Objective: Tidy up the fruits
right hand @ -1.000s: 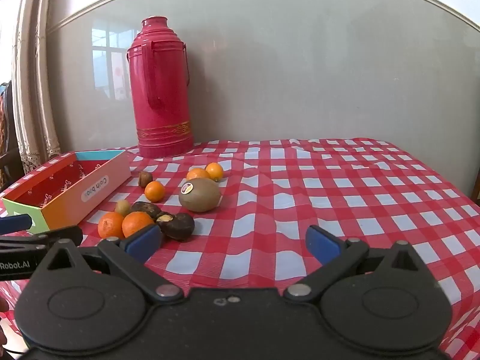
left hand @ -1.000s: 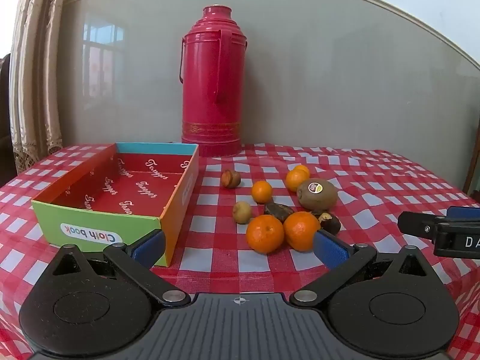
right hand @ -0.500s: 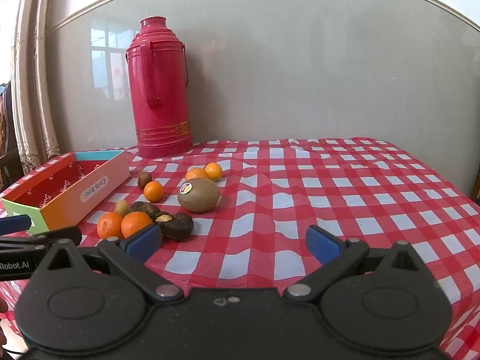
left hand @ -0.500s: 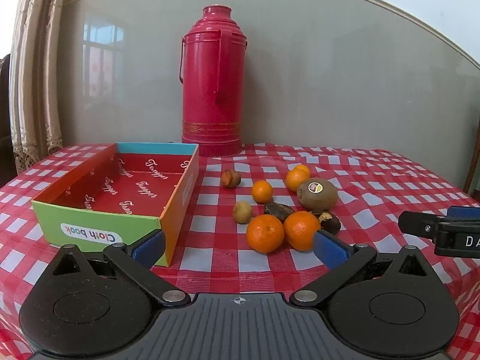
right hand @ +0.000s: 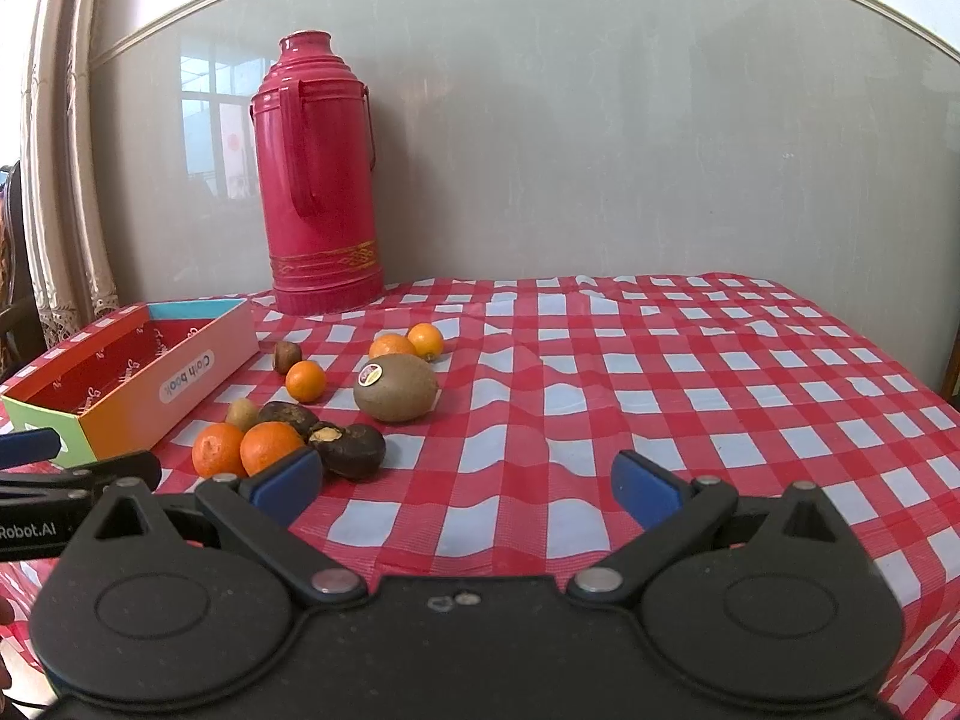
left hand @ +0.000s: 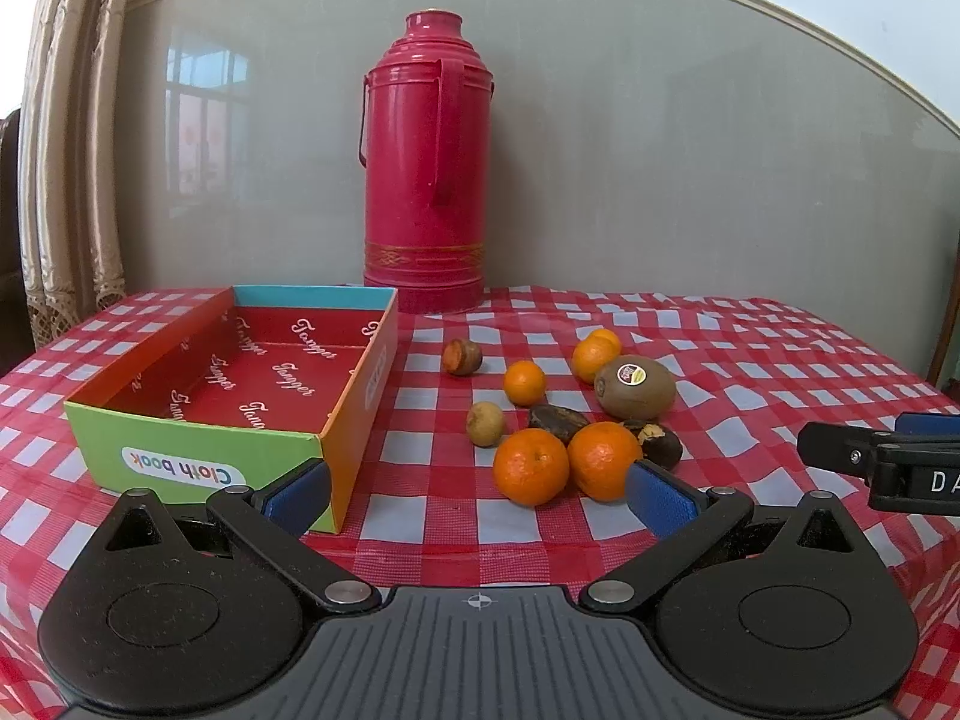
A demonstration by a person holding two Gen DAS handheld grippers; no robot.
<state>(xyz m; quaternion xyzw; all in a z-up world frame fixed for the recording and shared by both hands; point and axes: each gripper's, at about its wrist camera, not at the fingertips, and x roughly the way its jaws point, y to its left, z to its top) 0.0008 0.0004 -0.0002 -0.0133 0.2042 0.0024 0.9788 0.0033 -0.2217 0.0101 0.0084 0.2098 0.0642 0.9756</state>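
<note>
Two grippers: left gripper (left hand: 477,489) and right gripper (right hand: 467,480), both with jaws spread wide and nothing between the blue pads; neither touches any fruit.
Fruit cluster: loose on the checked tablecloth (right hand: 660,372), ahead of the left gripper and slightly to its right; ahead and to the left of the right gripper.
Nearest fruit: two mandarins (left hand: 531,467) (left hand: 603,459) side by side, just beyond the left gripper's right pad.
Dark fruit: two brown-black pieces (left hand: 558,422) (left hand: 657,444) directly behind the mandarins, apparently touching them; kind cannot be determined.
Kiwi: stickered kiwi (right hand: 395,387) farther ahead, with small oranges (right hand: 426,340) behind it.
Small items: a tan round fruit (left hand: 485,423), a small orange (left hand: 524,383) and a brown cut-faced fruit (left hand: 462,356), apart from one another, ahead of the left gripper.
Box: empty "Cloth book" box (left hand: 204,456) ahead-left of the left gripper, its near corner just behind the left pad.
Thermos: red thermos (left hand: 425,162) upright, far ahead, well apart from the fruit.
Stage: judged as start; no fruit in the box yet.
Risk, rolling: closing on one mandarin may nudge its neighbour or the dark fruit, since they sit packed together.
Risk, box: the left pad may clip the box corner on a leftward swing.
Risk, collision: both grippers face the same cluster from close quarters.
</note>
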